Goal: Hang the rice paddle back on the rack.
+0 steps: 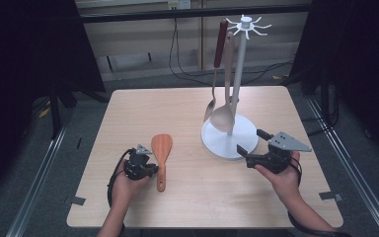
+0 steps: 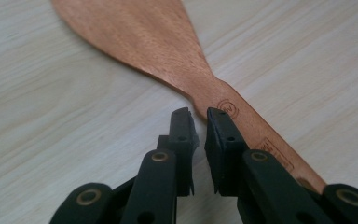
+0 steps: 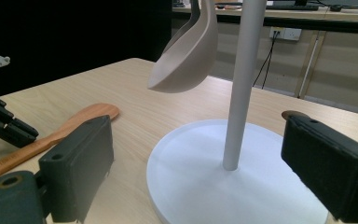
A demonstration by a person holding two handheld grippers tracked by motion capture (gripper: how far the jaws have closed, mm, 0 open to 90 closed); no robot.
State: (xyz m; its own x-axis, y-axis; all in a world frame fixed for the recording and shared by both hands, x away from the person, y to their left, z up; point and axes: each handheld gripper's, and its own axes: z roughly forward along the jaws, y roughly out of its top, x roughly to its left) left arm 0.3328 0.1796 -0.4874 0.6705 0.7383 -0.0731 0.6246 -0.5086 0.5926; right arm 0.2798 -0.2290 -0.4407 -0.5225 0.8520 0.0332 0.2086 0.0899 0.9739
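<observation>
Jaws nearly together, the left gripper hovers at the neck of a wooden spatula lying flat on the table; from its own view the tips sit just beside the handle's near edge, gripping nothing. The spatula rests at near left, blade toward the far side. At near right, the right gripper is spread wide, its jaws facing the round white base of an utensil stand. A pale ladle and a red-handled spoon hang from the stand's top hooks. Risk, judging from here: pinching so thin a handle against the tabletop could make it skid or tip, and a nudge from the right gripper could set the hanging utensils swinging.
</observation>
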